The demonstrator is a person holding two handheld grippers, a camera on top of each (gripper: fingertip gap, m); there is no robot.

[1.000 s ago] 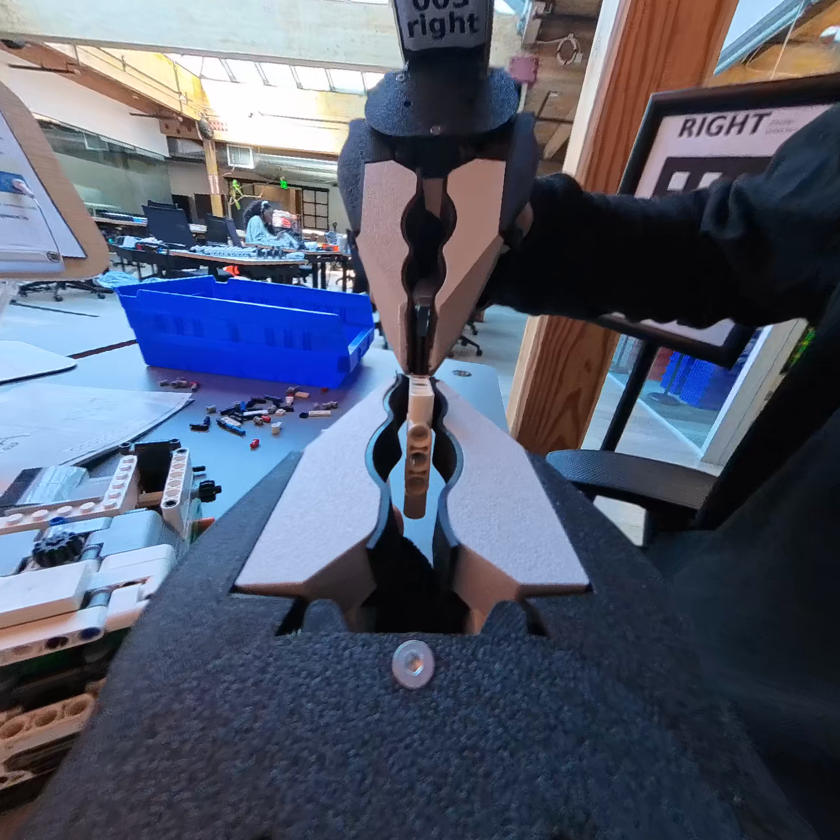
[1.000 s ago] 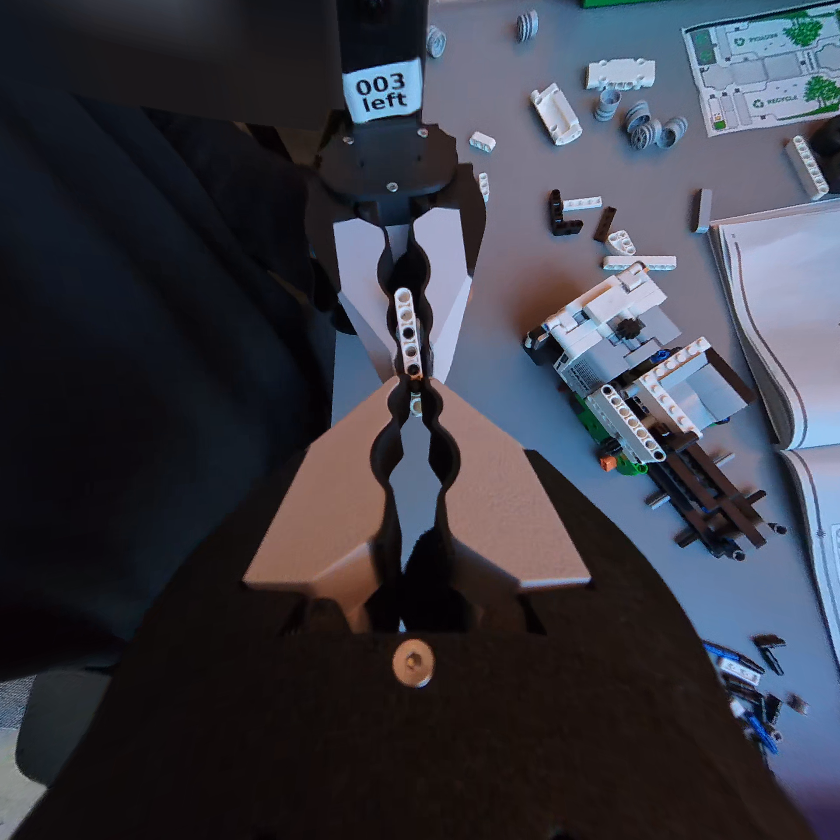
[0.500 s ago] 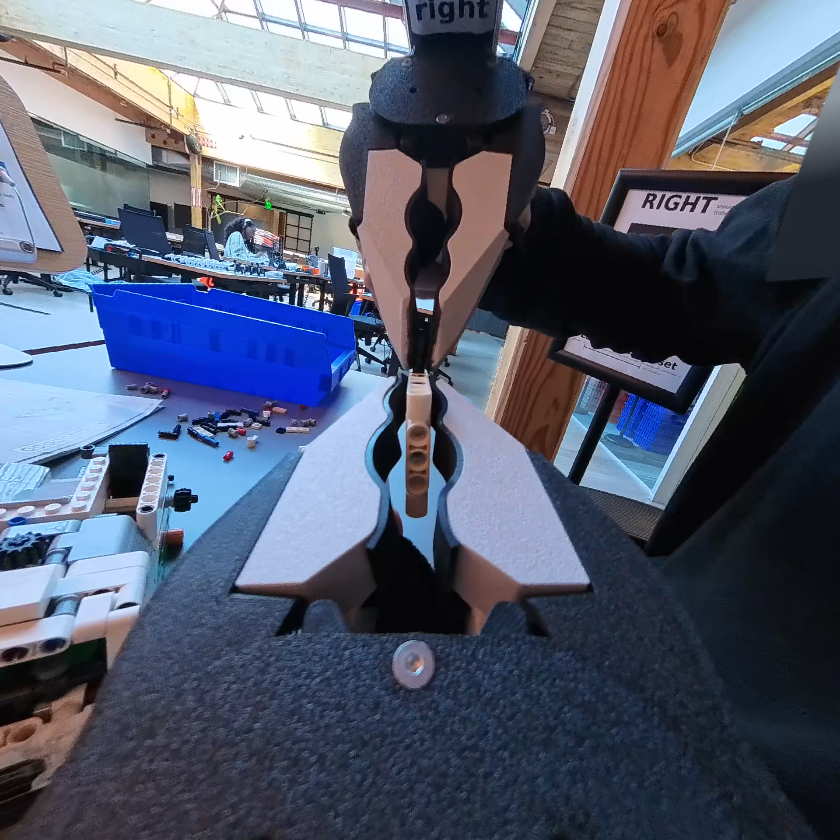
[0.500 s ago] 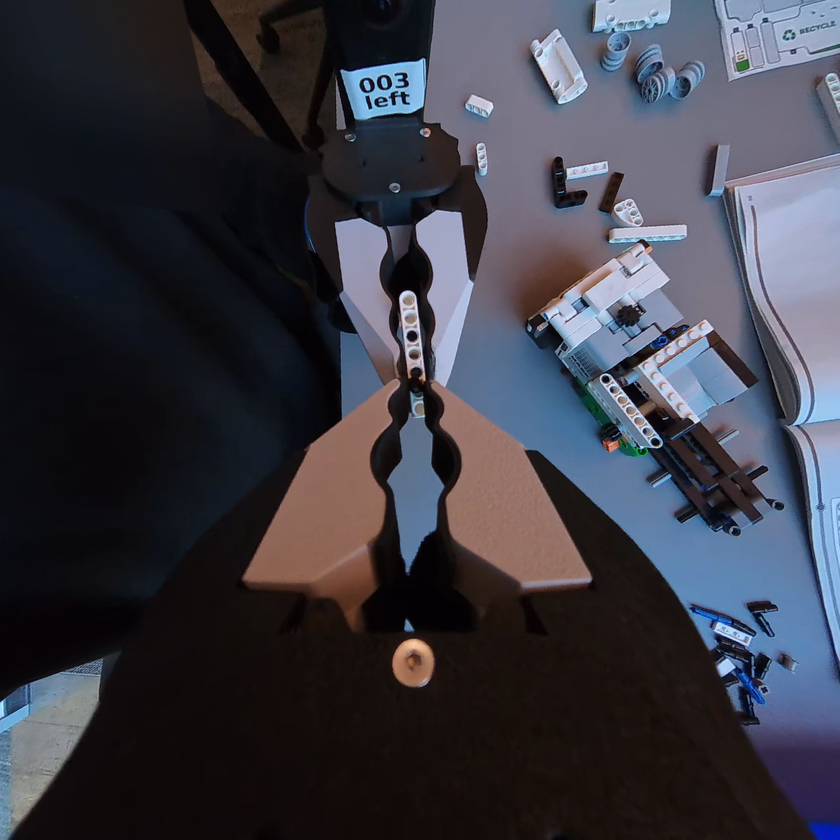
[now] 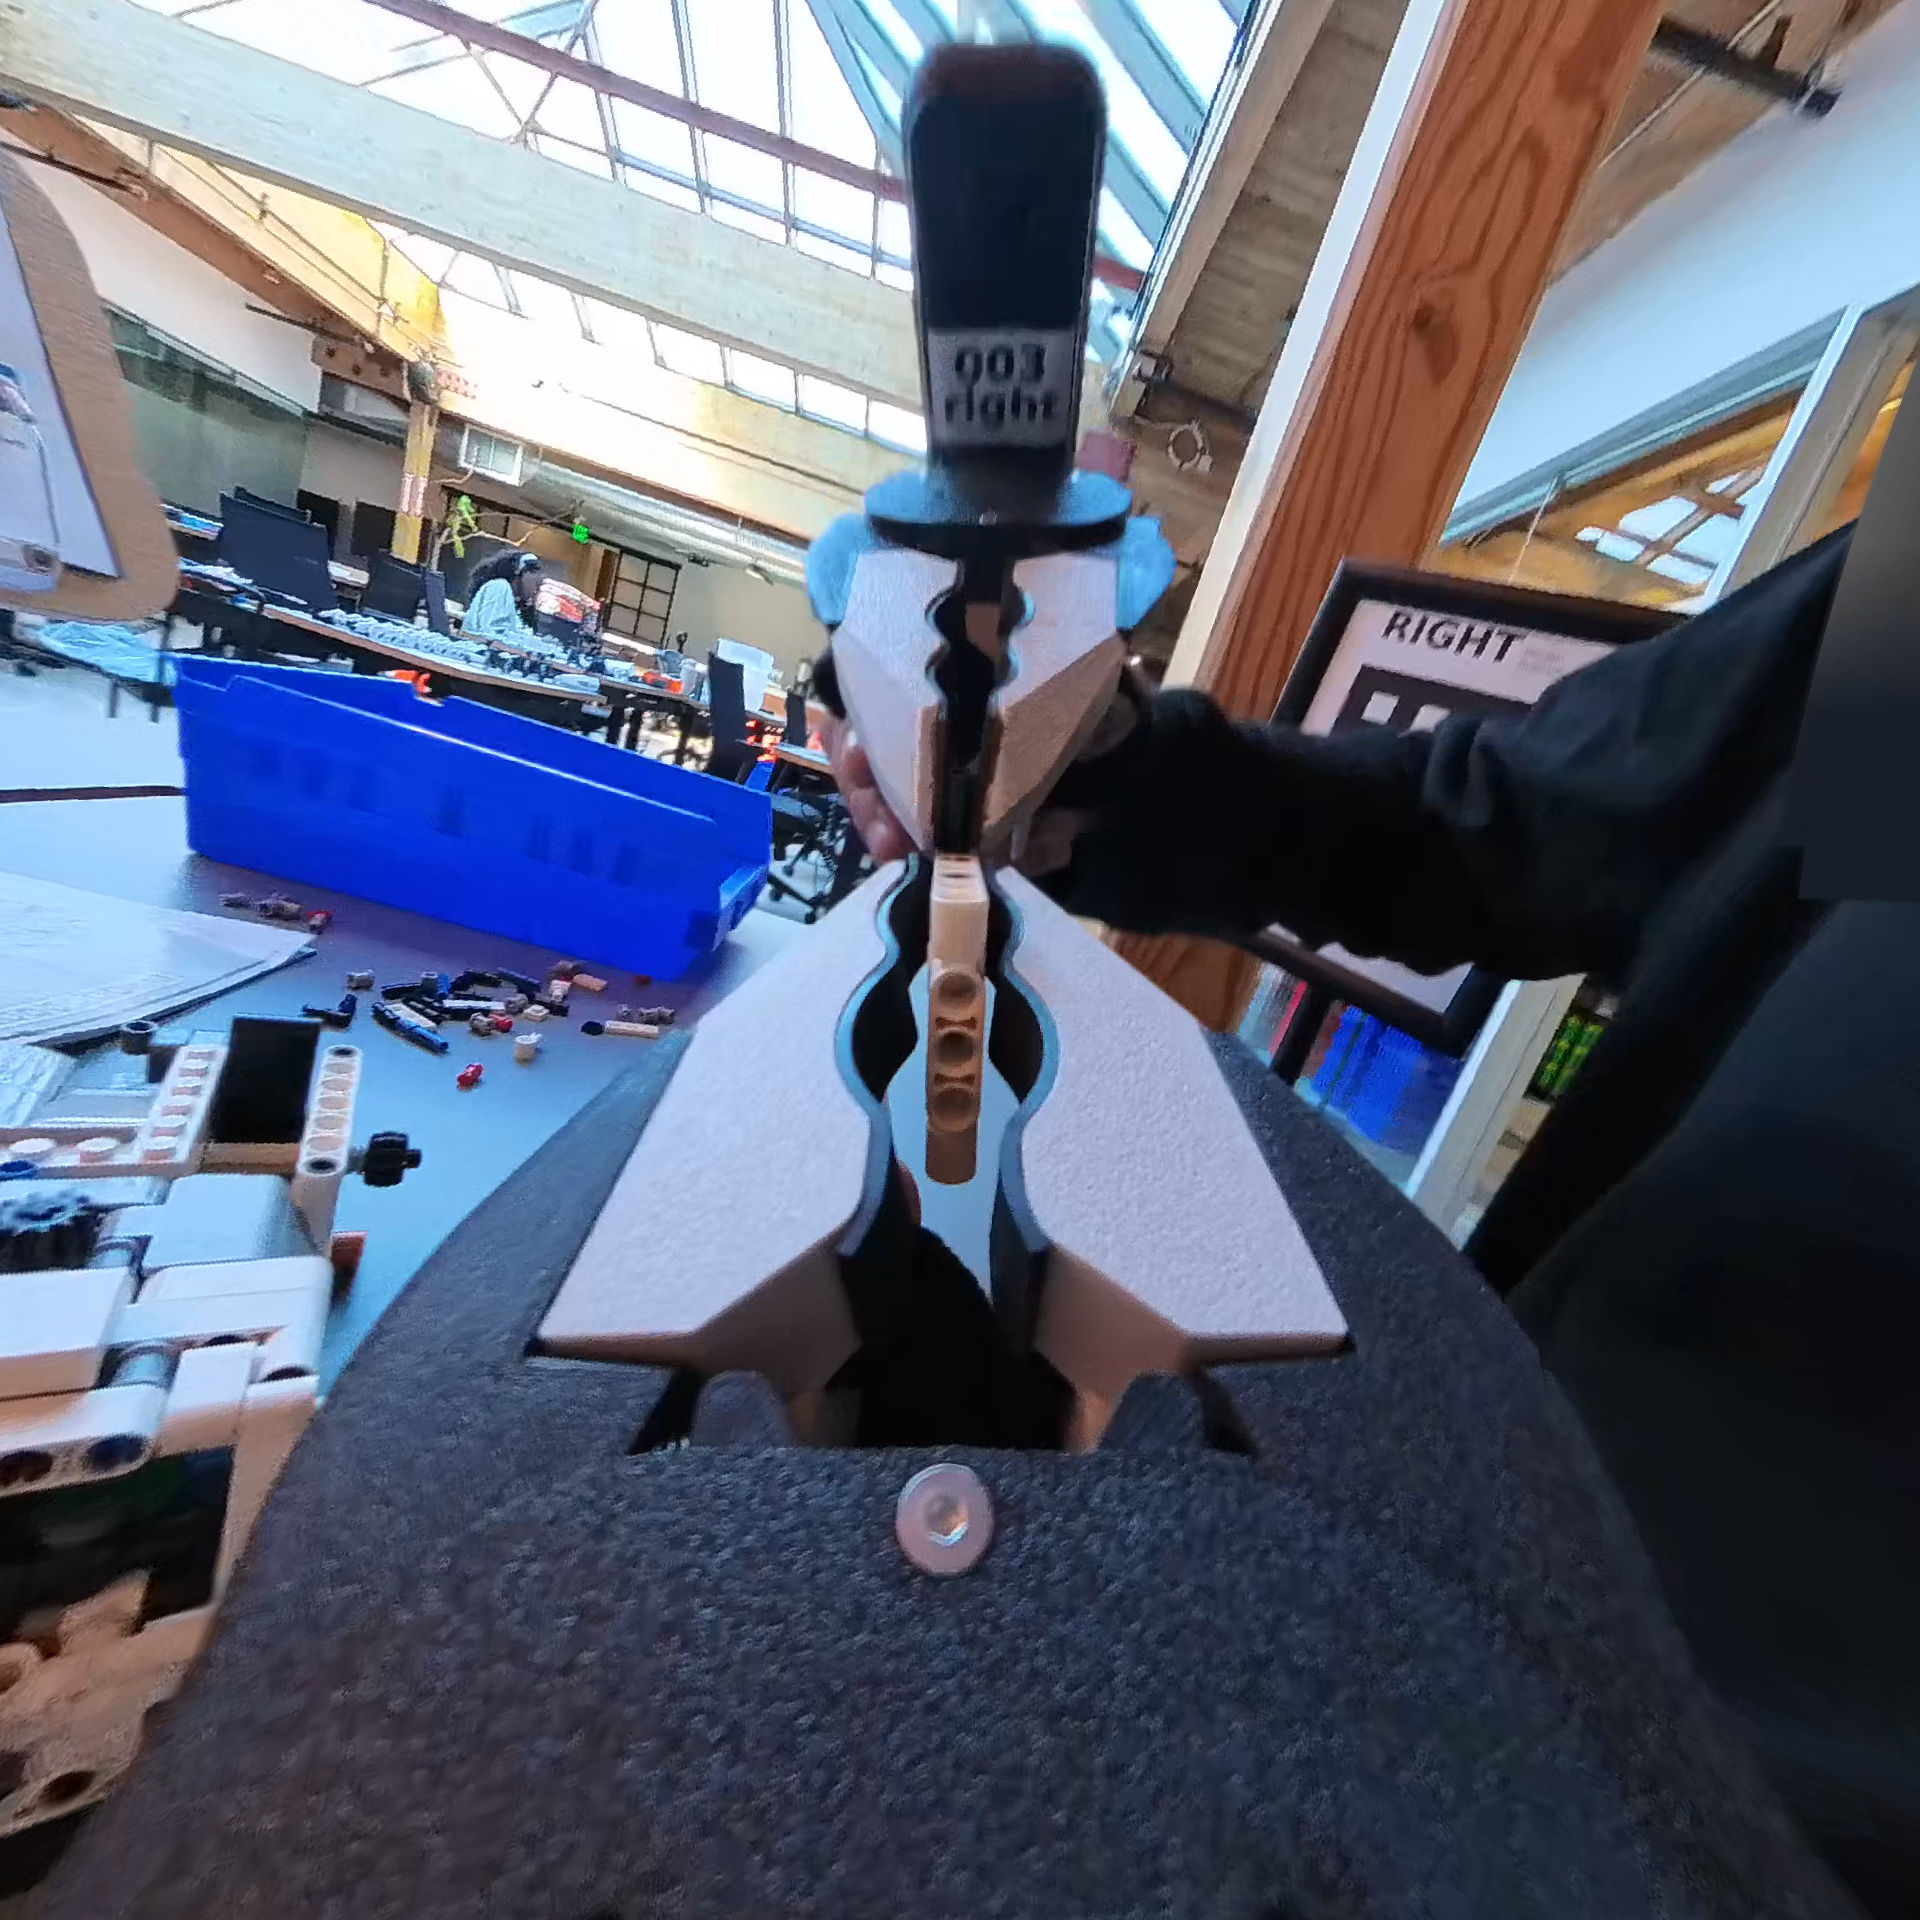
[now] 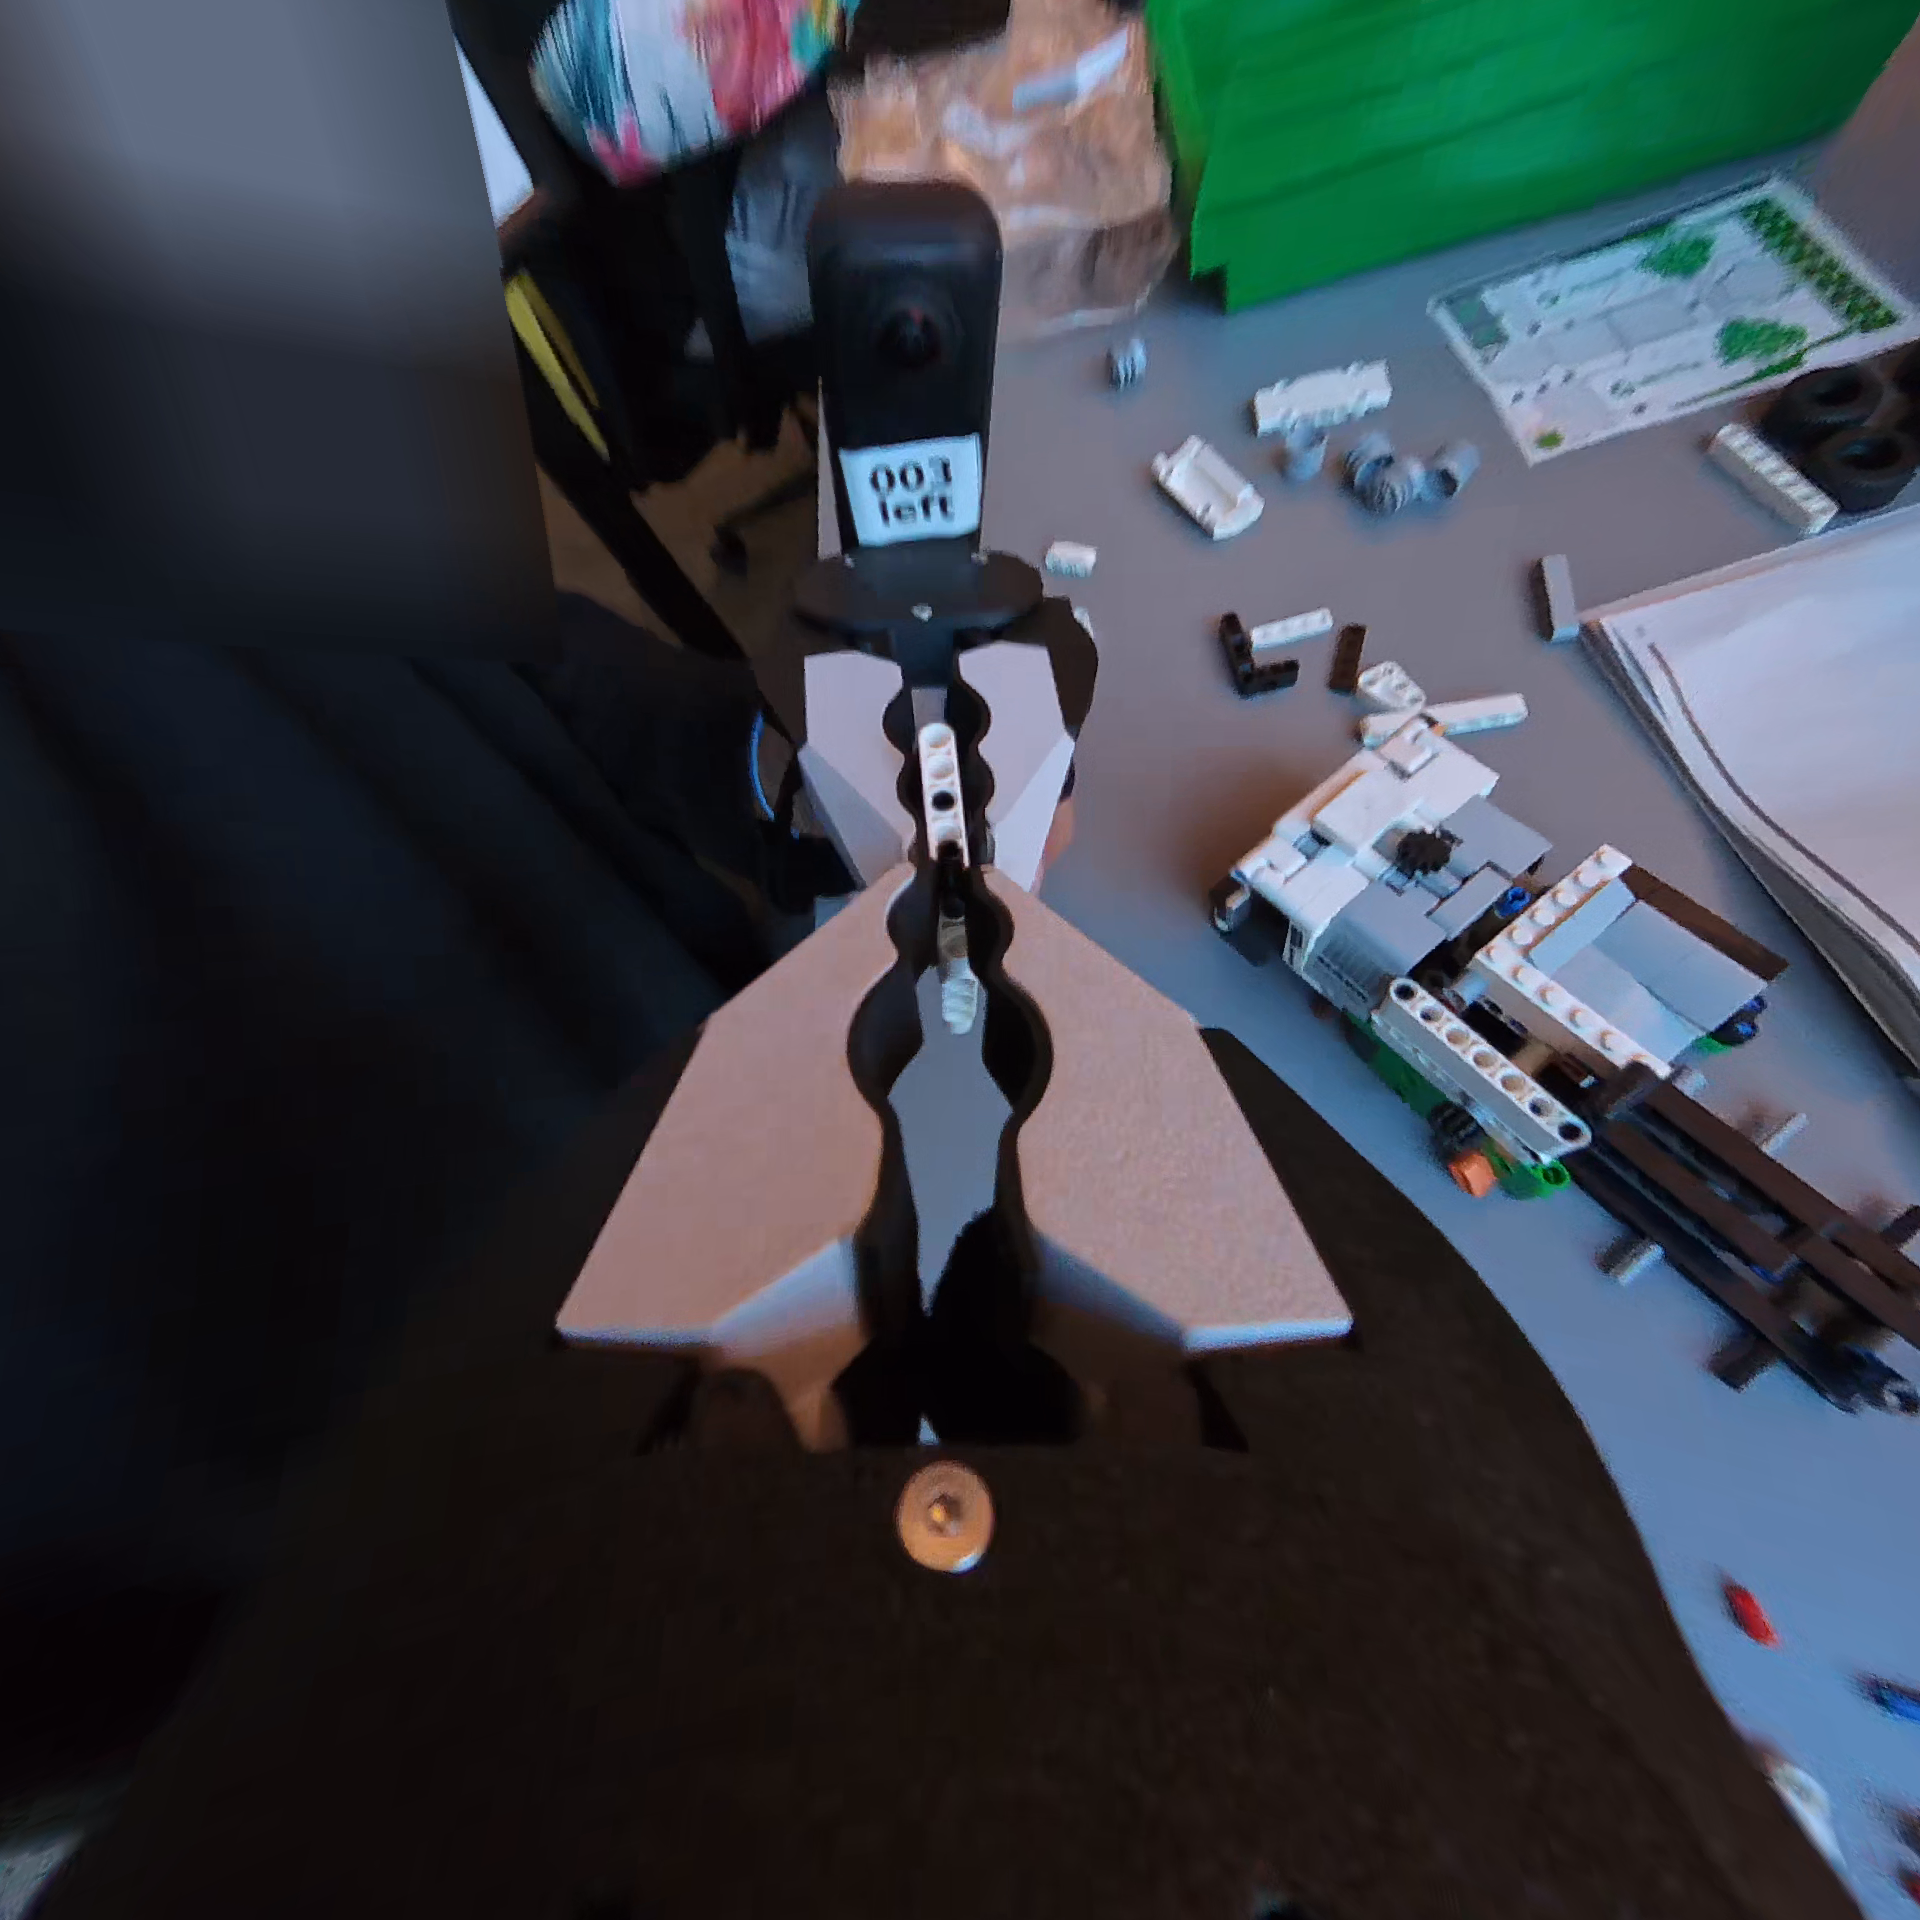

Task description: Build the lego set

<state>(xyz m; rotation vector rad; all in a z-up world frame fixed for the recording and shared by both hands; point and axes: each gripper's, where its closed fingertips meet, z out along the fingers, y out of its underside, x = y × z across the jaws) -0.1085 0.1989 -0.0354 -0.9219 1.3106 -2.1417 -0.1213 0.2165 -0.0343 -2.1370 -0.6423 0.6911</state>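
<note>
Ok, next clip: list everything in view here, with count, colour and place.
beam: one, white, in the left gripper
pin: one, pale, in the right gripper, at the beam's end
truck build: one, white and grey, on the table
loose parts: many, mixed, before the bin
bin: one, blue, far side
box: one, green, table edge
booklet: one, white, open
tyres: several, black, by the leaflet
left gripper: shut
right gripper: shut
</note>
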